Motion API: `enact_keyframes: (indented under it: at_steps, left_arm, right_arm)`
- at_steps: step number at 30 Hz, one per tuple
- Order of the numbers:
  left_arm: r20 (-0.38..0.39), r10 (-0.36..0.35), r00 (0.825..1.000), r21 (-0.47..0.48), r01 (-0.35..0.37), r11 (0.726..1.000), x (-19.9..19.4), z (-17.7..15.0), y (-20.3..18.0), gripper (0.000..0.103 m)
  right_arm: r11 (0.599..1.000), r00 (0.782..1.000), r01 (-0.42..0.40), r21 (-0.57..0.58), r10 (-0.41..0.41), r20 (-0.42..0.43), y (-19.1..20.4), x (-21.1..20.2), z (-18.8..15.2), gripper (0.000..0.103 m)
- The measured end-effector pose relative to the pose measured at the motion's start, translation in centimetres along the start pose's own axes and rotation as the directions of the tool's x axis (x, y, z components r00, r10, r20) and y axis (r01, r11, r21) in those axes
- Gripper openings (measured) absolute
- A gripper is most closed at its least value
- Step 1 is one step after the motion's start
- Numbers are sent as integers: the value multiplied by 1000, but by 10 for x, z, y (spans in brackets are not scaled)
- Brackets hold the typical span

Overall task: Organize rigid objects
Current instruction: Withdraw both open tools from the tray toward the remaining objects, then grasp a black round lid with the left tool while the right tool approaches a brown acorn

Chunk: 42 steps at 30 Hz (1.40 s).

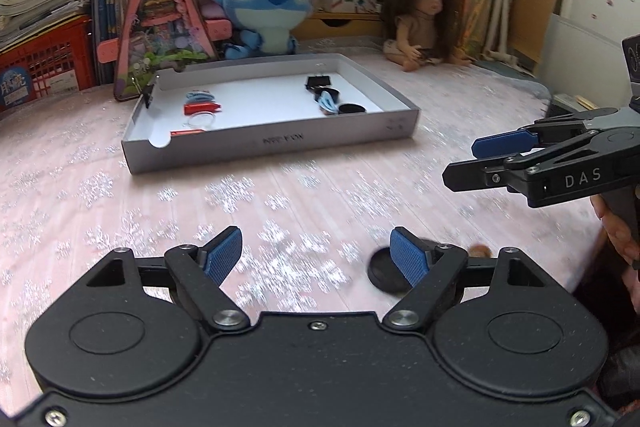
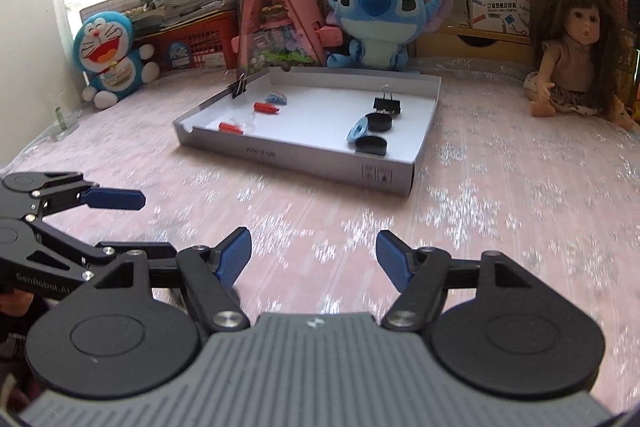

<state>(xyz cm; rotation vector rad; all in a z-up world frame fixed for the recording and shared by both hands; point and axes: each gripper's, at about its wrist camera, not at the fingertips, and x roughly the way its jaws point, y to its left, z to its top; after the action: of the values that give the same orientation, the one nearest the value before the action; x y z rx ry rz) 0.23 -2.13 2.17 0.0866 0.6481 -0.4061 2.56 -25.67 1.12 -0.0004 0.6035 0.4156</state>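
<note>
A grey shallow box (image 1: pixel 280 143) (image 2: pixel 312 163) lies on the pink tablecloth. Inside it are black binder clips (image 1: pixel 318 81) (image 2: pixel 387 103), black round caps (image 1: pixel 352 108) (image 2: pixel 372 145), a light blue ring (image 2: pixel 357 129), red pieces (image 1: pixel 202 107) (image 2: pixel 266 107) and a clear ring (image 1: pixel 200 119). A black round cap (image 1: pixel 386 269) lies on the cloth beside my left gripper's right finger. My left gripper (image 1: pixel 318 255) is open and empty, and also shows in the right wrist view (image 2: pixel 116 223). My right gripper (image 2: pixel 314 255) is open and empty, and shows at right in the left wrist view (image 1: pixel 464 159).
A Stitch plush (image 1: pixel 264 11) (image 2: pixel 376 19), a doll (image 1: pixel 420 15) (image 2: pixel 576 47), a pink triangular toy house (image 1: pixel 156 23) and a Doraemon plush (image 2: pixel 110 55) stand behind the box. Books and a red crate (image 1: pixel 44 63) line the back.
</note>
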Motion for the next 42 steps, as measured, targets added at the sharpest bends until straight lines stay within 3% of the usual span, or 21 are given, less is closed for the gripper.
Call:
enact_keyframes:
  at_steps: [7,16,21,27,30,38,42]
  left_arm:
    - [12,-34,999,67,33,997,-9,-13,-15,76]
    - [-29,-70,997,103,73,992,-1,-21,-30,56]
    - [-24,-38,999,115,40,993,4,-22,-33,47]
    - [-3,53,999,110,-53,993,9,-17,-26,44]
    - [0,62,998,77,-61,995,12,-14,-20,42]
    - [30,49,998,104,-52,993,20,-5,-28,42]
    - [19,42,999,107,-44,993,28,-4,-30,42]
  right_arm:
    - [1000,1000,-11,-17,11,-15,8,-11,-20,80]
    - [998,999,-36,-55,33,-42,15,-13,-39,80]
    - [995,998,-37,-87,33,-53,19,-12,-45,80]
    - [993,997,-43,-112,36,-62,20,-13,-50,80]
    - [992,998,-37,-122,30,-59,20,-13,-50,79]
    - [989,999,3,-147,-8,-36,22,-13,-50,50]
    - [990,999,2,-144,-7,-32,21,-13,-49,45]
